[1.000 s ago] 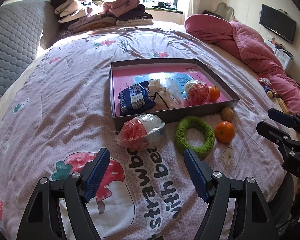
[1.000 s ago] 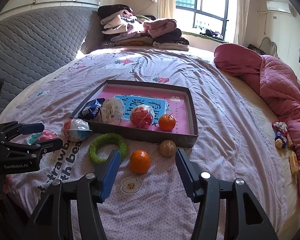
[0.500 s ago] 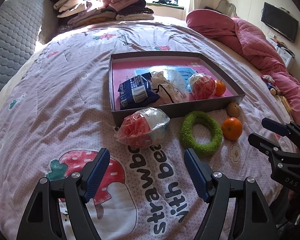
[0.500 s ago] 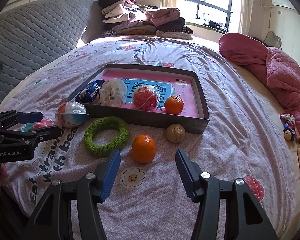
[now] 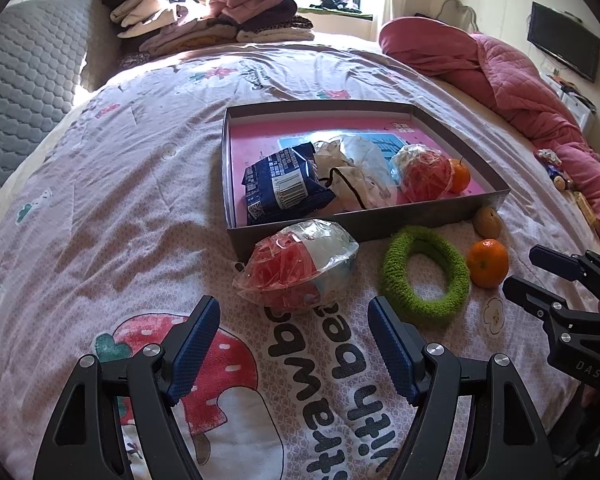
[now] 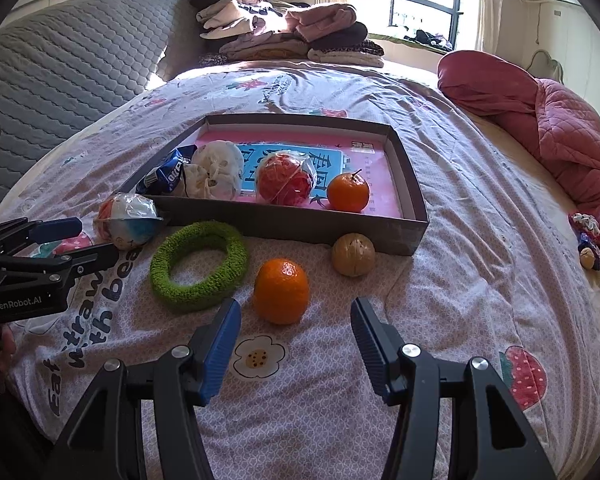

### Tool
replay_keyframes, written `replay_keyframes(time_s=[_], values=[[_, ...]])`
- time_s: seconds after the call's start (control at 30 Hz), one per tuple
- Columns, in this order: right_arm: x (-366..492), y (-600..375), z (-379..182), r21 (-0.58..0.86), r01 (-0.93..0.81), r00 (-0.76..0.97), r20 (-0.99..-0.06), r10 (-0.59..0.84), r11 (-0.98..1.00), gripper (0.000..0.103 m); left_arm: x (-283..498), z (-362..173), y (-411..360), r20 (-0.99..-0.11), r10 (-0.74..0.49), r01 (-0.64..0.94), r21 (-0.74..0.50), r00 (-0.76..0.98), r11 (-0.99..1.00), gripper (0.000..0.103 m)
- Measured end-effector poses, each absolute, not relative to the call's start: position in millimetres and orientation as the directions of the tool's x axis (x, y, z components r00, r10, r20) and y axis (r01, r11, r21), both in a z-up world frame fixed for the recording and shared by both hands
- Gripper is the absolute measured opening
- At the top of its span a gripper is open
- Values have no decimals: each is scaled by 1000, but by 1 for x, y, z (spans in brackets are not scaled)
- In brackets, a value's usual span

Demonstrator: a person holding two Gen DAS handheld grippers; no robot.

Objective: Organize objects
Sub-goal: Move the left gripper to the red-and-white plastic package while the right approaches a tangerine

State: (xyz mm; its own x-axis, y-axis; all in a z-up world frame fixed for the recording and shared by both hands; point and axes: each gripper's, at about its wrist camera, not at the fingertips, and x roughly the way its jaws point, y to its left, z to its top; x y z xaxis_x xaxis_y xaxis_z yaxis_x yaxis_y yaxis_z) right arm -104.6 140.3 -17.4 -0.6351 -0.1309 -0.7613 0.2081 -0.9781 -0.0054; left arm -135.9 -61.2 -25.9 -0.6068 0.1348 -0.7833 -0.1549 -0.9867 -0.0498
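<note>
Low centre of right view, right gripper (image 6: 296, 326) fingers spread, empty, just short of orange (image 6: 281, 291) on bed. Straddle its widest part, squeeze gently. Left gripper (image 5: 294, 328) released near wrapped ball (image 5: 296, 266); box (image 6: 300, 220) behind.

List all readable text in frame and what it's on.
"GenRobot.AI": body of the left gripper, seen from the right wrist view.
"DAS": partial print on the right gripper body, rest cut off.
"strawbe", "with bea": bedsheet print, partly covered.
Blue snack packet: barcode and small print, unreadable.
Box floor: large blue-panel characters, partly hidden, not legible.
</note>
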Motion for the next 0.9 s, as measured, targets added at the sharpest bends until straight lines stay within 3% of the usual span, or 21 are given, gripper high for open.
replay_keyframes(time_s=[0.9], values=[[-125, 135, -40, 18, 200, -625, -767, -142, -980, 57, -164, -42, -58, -779, 122, -159, -29, -615, -987, 77]])
